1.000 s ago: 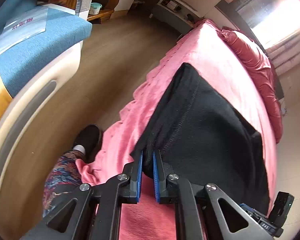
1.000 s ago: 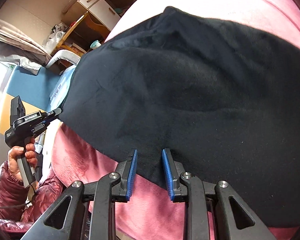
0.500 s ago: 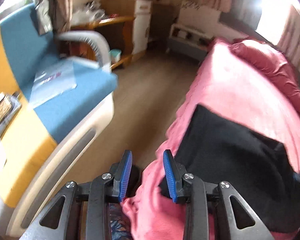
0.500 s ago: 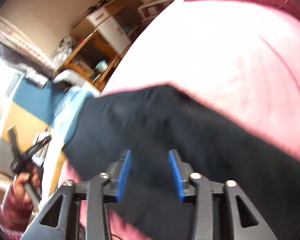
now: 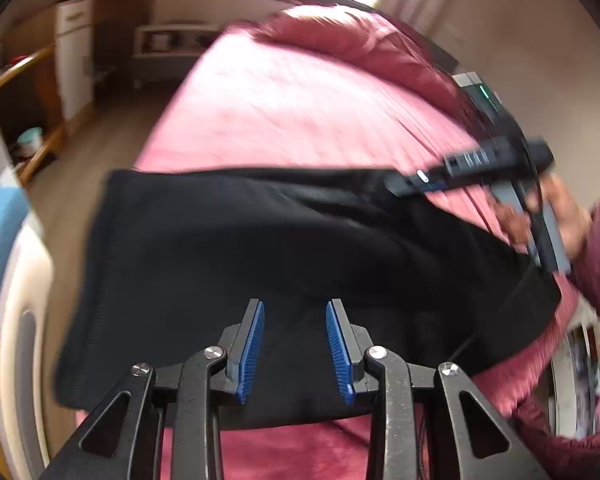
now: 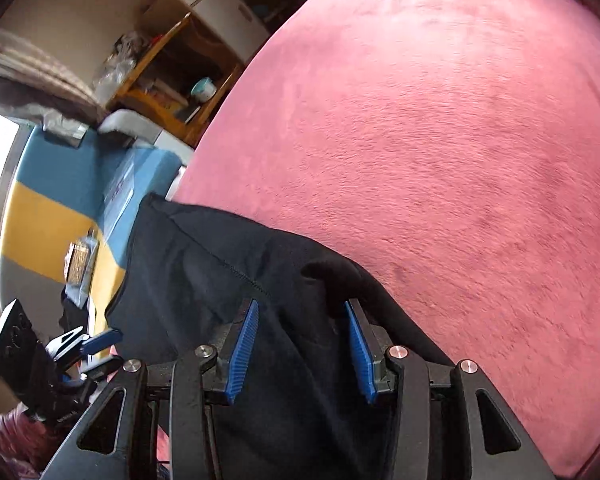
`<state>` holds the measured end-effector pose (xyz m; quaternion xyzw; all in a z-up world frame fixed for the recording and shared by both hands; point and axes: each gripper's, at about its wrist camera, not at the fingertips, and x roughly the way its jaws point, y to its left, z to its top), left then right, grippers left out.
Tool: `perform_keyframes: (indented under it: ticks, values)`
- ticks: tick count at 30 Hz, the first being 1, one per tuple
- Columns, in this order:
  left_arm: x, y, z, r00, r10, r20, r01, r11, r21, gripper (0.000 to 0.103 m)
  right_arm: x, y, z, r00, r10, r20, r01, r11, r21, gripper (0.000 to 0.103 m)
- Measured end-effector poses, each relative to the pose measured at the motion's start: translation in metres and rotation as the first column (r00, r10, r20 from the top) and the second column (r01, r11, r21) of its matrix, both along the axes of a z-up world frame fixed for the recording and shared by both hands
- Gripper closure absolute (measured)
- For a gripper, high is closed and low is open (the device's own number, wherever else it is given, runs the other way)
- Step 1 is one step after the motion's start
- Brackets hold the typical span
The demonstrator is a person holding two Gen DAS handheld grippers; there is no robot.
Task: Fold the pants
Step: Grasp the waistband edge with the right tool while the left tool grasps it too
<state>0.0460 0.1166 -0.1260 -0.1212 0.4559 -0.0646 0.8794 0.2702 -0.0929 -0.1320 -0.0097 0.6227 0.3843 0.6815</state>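
Observation:
Black pants (image 5: 260, 248) lie folded on the pink bed cover (image 5: 300, 112), near its front edge. My left gripper (image 5: 295, 305) hovers over their near part, open, with nothing pinched between its blue pads. In the right wrist view the pants (image 6: 220, 300) reach from the bed's left edge down under my right gripper (image 6: 302, 304), which is also open above the cloth. A hand in a dark red sleeve holds the right gripper (image 5: 480, 168) over the pants' far right end. The left gripper (image 6: 96, 344) shows at the lower left.
A blue and yellow sofa (image 6: 52, 200) stands to the left of the bed across a strip of wooden floor (image 5: 100, 148). A wooden shelf (image 6: 172, 80) and a white cabinet (image 5: 74, 64) stand against the far wall. The pink cover (image 6: 440, 140) stretches bare beyond the pants.
Both grippers have opened and let go of the pants' edge. Both have since shifted over the pants, the left one rolling and swinging round from the sofa side to face the bed.

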Motion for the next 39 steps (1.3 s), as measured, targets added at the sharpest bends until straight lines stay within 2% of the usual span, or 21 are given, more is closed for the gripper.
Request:
perform_keyframes:
  ticks: [3, 5, 6, 7, 10, 12, 14, 15, 17, 20, 21, 22, 26, 29, 32, 34, 35, 39]
  values:
    - [0.008, -0.004, -0.014, 0.998, -0.035, -0.045, 0.035, 0.999, 0.021, 0.070, -0.003, 0.013, -0.003, 0.997, 0.078, -0.021, -0.078, 0.997, 0.020, 0.060]
    - [0.007, -0.006, -0.023, 0.997, -0.036, -0.075, 0.038, 0.999, 0.026, 0.070, -0.002, 0.017, -0.003, 0.996, 0.093, -0.008, -0.093, 0.995, 0.024, 0.075]
    - [0.004, -0.008, -0.028, 0.996, -0.031, -0.085, 0.033, 0.999, 0.027, 0.070, -0.002, 0.018, -0.001, 0.995, 0.090, 0.034, -0.090, 0.996, 0.000, 0.095]
    - [0.002, -0.006, -0.032, 0.996, -0.026, -0.089, 0.028, 0.999, 0.022, 0.070, 0.000, 0.016, 0.001, 0.995, 0.074, 0.074, -0.073, 0.997, -0.016, 0.095]
    - [-0.001, -0.003, -0.040, 0.996, -0.018, -0.090, 0.019, 1.000, 0.004, 0.071, 0.013, -0.007, 0.003, 0.993, -0.063, 0.097, 0.057, 0.996, 0.072, 0.096]
    - [0.000, -0.002, -0.043, 0.995, -0.003, -0.099, 0.003, 1.000, -0.003, 0.071, 0.016, -0.008, -0.015, 0.990, -0.107, 0.094, 0.105, 0.994, 0.020, 0.096]
    - [0.004, -0.005, -0.042, 0.994, -0.001, -0.111, 0.003, 1.000, 0.014, 0.071, 0.012, 0.002, -0.030, 0.988, -0.107, 0.109, 0.110, 0.994, -0.023, 0.095]
    - [0.003, -0.005, -0.041, 0.993, -0.001, -0.115, 0.004, 1.000, 0.019, 0.071, 0.013, 0.001, -0.030, 0.986, -0.128, 0.110, 0.130, 0.991, -0.014, 0.095]
    - [0.004, -0.008, -0.037, 0.992, -0.008, -0.123, 0.011, 1.000, 0.022, 0.071, 0.016, -0.009, -0.027, 0.981, -0.182, 0.060, 0.181, 0.983, 0.029, 0.093]
    - [0.008, -0.010, -0.029, 0.992, -0.018, -0.126, 0.022, 0.999, 0.030, 0.070, 0.007, -0.027, -0.007, 0.971, -0.222, 0.092, 0.217, 0.974, 0.066, 0.073]
    - [0.009, -0.010, -0.026, 0.992, -0.018, -0.121, 0.021, 0.999, 0.028, 0.070, 0.004, -0.037, 0.000, 0.965, -0.243, 0.095, 0.235, 0.968, 0.084, 0.061]
    - [0.010, -0.010, -0.021, 0.994, -0.017, -0.111, 0.020, 1.000, 0.025, 0.070, -0.001, -0.052, 0.008, 0.956, -0.277, 0.096, 0.266, 0.958, 0.111, 0.057]
    - [0.020, -0.015, 0.000, 0.998, -0.042, -0.053, 0.043, 0.999, 0.018, 0.070, -0.028, -0.094, 0.026, 0.929, -0.344, 0.137, 0.330, 0.937, 0.119, 0.057]
    - [0.032, -0.029, 0.008, 0.996, -0.080, -0.028, 0.081, 0.996, 0.031, 0.070, -0.046, -0.111, 0.022, 0.925, -0.332, 0.187, 0.329, 0.943, 0.045, 0.057]
    - [0.042, -0.048, 0.014, 0.992, -0.123, -0.020, 0.124, 0.992, 0.038, 0.070, -0.057, -0.110, 0.007, 0.936, -0.281, 0.213, 0.294, 0.955, -0.036, 0.060]
    - [0.051, -0.061, 0.017, 0.986, -0.165, -0.013, 0.165, 0.985, 0.046, 0.070, -0.060, -0.100, 0.003, 0.935, -0.241, 0.259, 0.272, 0.958, -0.091, 0.072]
    - [0.056, -0.067, 0.019, 0.984, -0.179, -0.009, 0.179, 0.983, 0.052, 0.070, -0.060, -0.097, 0.002, 0.932, -0.230, 0.280, 0.269, 0.956, -0.113, 0.073]
    - [0.083, -0.094, 0.024, 0.972, -0.235, 0.003, 0.234, 0.969, 0.073, 0.070, -0.053, -0.096, -0.002, 0.917, -0.265, 0.299, 0.313, 0.942, -0.123, 0.074]
